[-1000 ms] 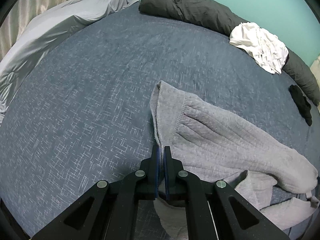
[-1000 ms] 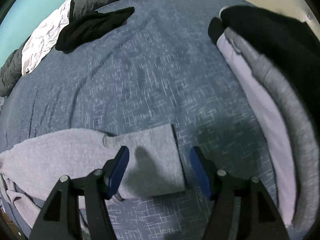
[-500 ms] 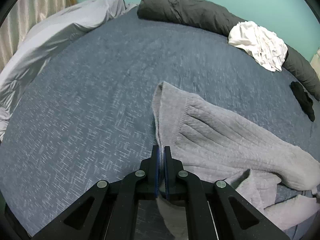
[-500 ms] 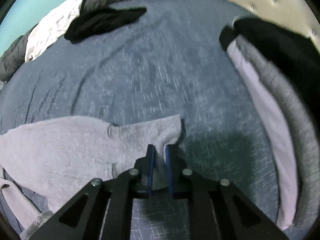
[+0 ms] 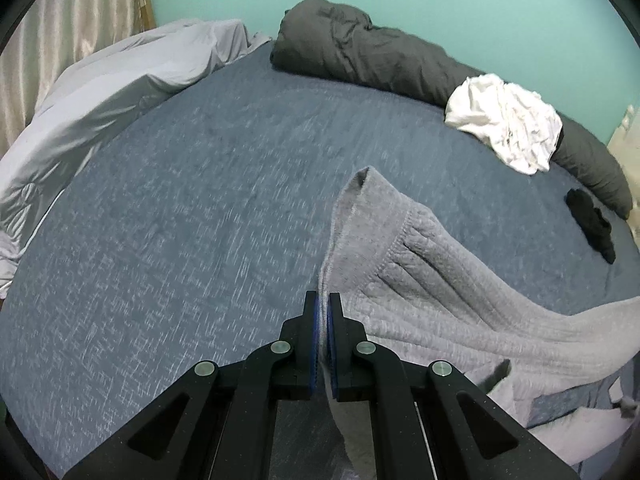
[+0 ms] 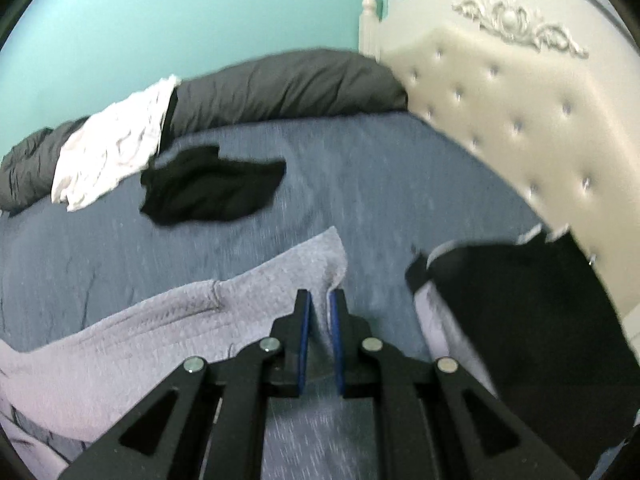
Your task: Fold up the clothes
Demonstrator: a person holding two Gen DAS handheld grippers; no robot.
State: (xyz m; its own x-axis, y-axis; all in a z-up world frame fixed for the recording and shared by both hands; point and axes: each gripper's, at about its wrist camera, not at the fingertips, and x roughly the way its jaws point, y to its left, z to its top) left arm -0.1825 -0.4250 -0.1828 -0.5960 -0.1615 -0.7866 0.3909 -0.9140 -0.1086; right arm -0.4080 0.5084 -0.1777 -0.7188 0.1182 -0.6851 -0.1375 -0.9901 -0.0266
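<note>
Jaws of both grippers, left [image 5: 323, 306] and right [image 6: 319, 304], pinch the sweater [image 5: 420, 280]; thin grips, a tug might slip it onto the bed [image 5: 180, 220].

Left gripper [image 5: 323, 312] jaws clamped on edge of grey sweater [image 5: 432, 280], raised over blue bed [image 5: 180, 220]. White garment [image 5: 508, 128] seen on dark duvet [image 5: 360, 56]; black garment [image 5: 592, 220] lying near.
</note>
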